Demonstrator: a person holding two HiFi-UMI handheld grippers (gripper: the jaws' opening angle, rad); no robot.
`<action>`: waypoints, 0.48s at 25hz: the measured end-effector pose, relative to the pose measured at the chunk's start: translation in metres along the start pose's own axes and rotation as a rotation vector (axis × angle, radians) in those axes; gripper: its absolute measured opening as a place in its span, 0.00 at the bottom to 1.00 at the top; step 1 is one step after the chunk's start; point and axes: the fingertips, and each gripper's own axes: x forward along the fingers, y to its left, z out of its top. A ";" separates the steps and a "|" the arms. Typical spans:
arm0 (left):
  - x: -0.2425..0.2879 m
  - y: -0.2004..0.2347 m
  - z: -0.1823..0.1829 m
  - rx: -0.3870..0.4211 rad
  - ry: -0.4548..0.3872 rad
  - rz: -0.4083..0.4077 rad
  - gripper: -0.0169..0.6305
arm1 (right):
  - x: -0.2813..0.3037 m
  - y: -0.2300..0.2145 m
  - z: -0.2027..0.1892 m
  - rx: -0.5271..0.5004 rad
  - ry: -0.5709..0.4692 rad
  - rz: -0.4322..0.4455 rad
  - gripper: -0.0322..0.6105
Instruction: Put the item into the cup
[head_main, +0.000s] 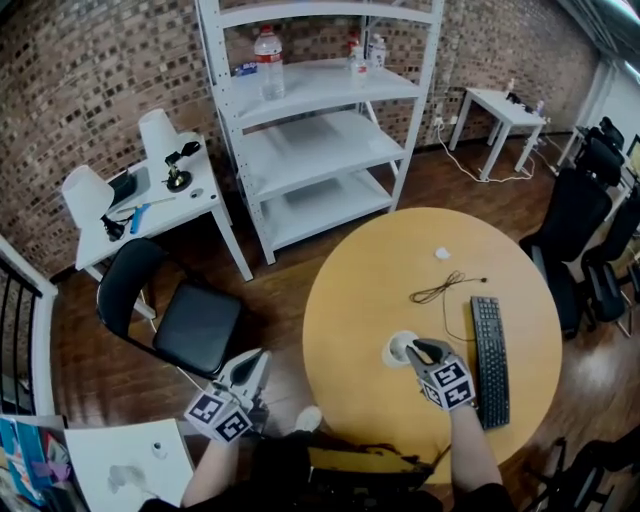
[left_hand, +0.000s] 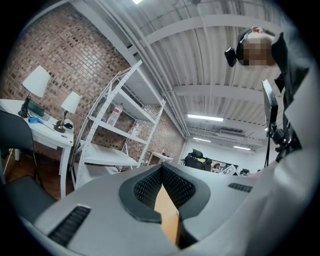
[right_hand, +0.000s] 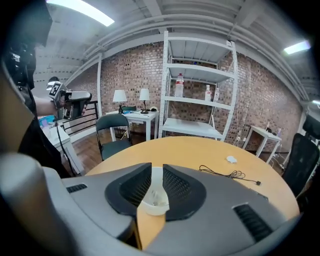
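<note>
A white cup (head_main: 398, 348) stands on the round wooden table (head_main: 360, 270), near its front edge. My right gripper (head_main: 425, 351) hovers right over the cup. In the right gripper view the cup (right_hand: 156, 201) shows in the gap between the two dark pads, and the gripper (right_hand: 156, 176) is open. A small pale item (right_hand: 153, 193) lies inside the cup, too small to make out. My left gripper (head_main: 252, 368) hangs off the table to the left, over the floor. In its own view the left gripper (left_hand: 161, 170) points up at the room, its tips meeting with nothing held.
A black keyboard (head_main: 490, 360) lies just right of the cup. A black cable (head_main: 440, 290) and a small white object (head_main: 442, 253) lie farther back on the table. A black chair (head_main: 185, 315), a white shelf unit (head_main: 320, 120) and a white desk (head_main: 150, 205) stand to the left.
</note>
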 end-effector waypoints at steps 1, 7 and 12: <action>0.002 -0.001 0.002 0.007 0.000 -0.004 0.03 | -0.003 0.000 0.001 -0.006 -0.010 -0.008 0.17; 0.022 -0.013 0.005 0.016 0.025 -0.091 0.03 | -0.050 -0.011 0.017 0.079 -0.136 -0.093 0.17; 0.050 -0.041 0.001 0.036 0.049 -0.188 0.03 | -0.123 -0.038 0.010 0.243 -0.315 -0.234 0.11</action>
